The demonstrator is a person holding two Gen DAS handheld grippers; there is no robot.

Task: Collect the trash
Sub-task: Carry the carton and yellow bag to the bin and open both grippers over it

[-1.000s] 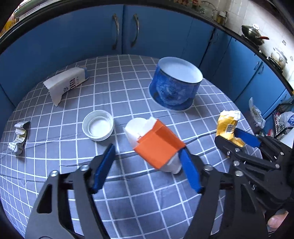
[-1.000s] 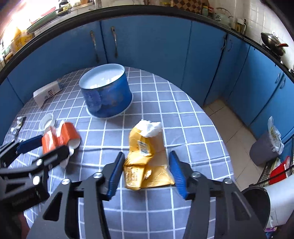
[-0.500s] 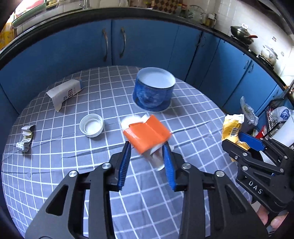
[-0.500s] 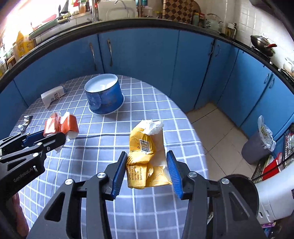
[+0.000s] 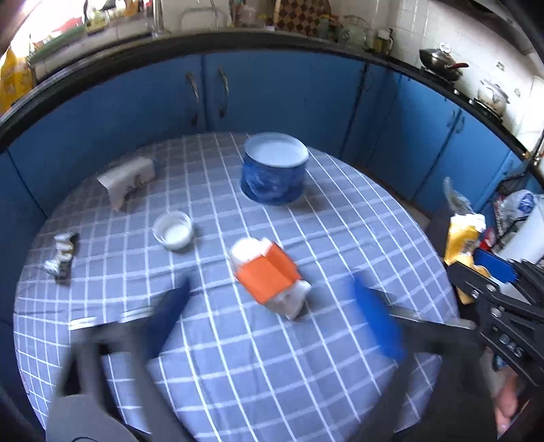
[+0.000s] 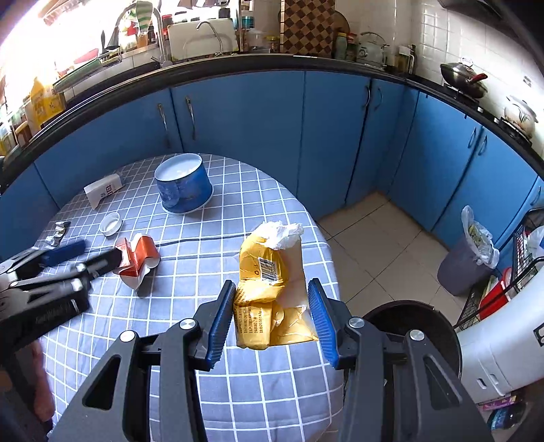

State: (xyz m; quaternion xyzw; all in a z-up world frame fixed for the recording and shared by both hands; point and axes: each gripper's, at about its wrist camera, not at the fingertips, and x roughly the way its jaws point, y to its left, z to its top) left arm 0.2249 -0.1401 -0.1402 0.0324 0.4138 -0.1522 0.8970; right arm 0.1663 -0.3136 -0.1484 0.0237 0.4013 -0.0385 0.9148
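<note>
Round table [image 6: 210,217] under its blue checked cloth; the blue tub [image 6: 183,187] stands at its far side. Nearer than the tub, right gripper [image 6: 272,316] is clamped on the yellow packet [image 6: 268,289], held up over the table's near edge. Left of that, the orange carton [image 5: 268,275] lies tipped on the cloth, left gripper [image 5: 275,326] spread wide and blurred, touching nothing. Small white lid [image 5: 173,231] left of the tub

A home kitchen: blue cabinets [image 6: 238,112], sink faucet [image 6: 207,29], wok [image 6: 464,80].
</note>
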